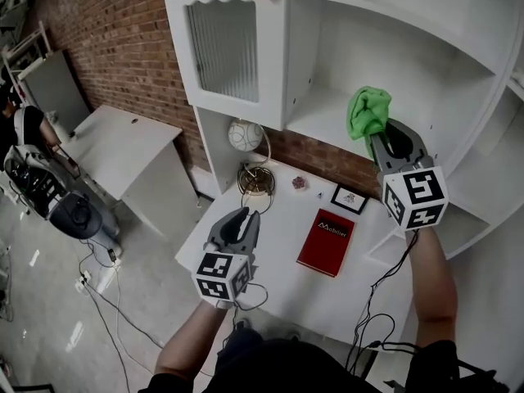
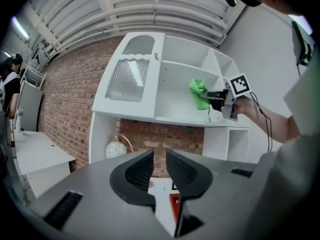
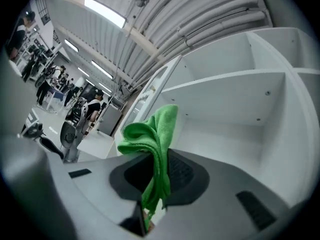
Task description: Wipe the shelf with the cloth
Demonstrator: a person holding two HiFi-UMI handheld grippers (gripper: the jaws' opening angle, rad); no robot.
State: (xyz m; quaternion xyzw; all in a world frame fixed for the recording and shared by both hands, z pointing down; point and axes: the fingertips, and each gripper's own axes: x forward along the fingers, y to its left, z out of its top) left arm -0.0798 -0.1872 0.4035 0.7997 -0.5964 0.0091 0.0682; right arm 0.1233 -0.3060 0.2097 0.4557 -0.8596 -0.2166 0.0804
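Right tool (image 1: pixel 386 140), head view: up at the white shelf (image 1: pixel 323 125) w/ green cloth (image 1: pixel 368 111) against or just over the board, can't tell which; left tool (image 1: pixel 240 219) low over the worktop (image 1: pixel 282 228), near a red book (image 1: pixel 326 241). Left gripper view: jaws a narrow gap apart, nothing btwn. Right gripper view: jaws clamped on the cloth, bunched above them, shelf behind.

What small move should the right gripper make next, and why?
Probably ease the right gripper forward and down until the green cloth presses on the shelf board. Its jaws are shut on the cloth, which bunches out ahead of them inside the open compartment. Firm contact with the board does not show, so a wiping stroke looks premature.
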